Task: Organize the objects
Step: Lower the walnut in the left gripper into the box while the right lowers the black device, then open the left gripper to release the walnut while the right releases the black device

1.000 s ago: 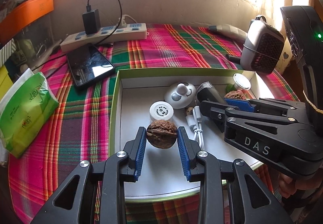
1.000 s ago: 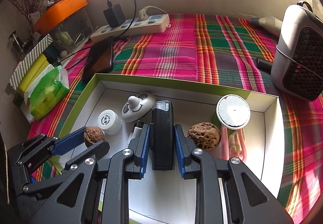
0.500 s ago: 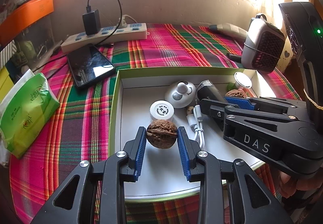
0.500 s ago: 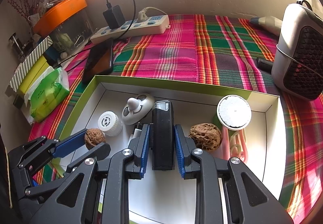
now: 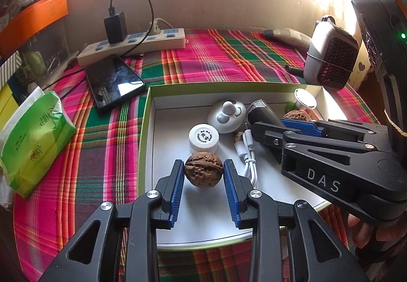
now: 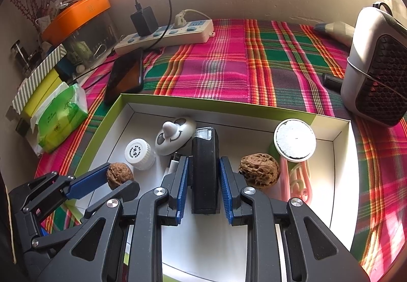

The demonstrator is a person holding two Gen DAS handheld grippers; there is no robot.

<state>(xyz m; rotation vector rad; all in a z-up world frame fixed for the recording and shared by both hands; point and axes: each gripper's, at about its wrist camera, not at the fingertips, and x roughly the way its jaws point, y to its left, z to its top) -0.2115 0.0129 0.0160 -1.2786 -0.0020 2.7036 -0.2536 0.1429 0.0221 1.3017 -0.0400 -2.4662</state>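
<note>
A shallow white box with a green rim (image 5: 147, 126) (image 6: 109, 114) lies on the plaid cloth. My left gripper (image 5: 203, 172) is shut on a brown walnut (image 5: 203, 173) over the box's left part; the walnut also shows in the right wrist view (image 6: 119, 175). My right gripper (image 6: 204, 175) is shut on a black rectangular device (image 6: 205, 167), also seen in the left wrist view (image 5: 263, 114). In the box lie a second walnut (image 6: 259, 170), a white cap (image 6: 139, 153), a white round gadget (image 6: 175, 134), a white cable (image 5: 248, 152) and a round white pad on a pink handle (image 6: 295, 142).
On the cloth behind the box lie a black phone (image 5: 113, 81) and a white power strip (image 5: 132, 44) with a black charger. A green tissue pack (image 5: 35, 139) lies at the left. A grey heater (image 6: 376, 73) stands at the right. An orange box (image 6: 76, 14) sits at the back left.
Both grippers keep their hold. The views have shifted only slightly; nothing was let go or taken.
</note>
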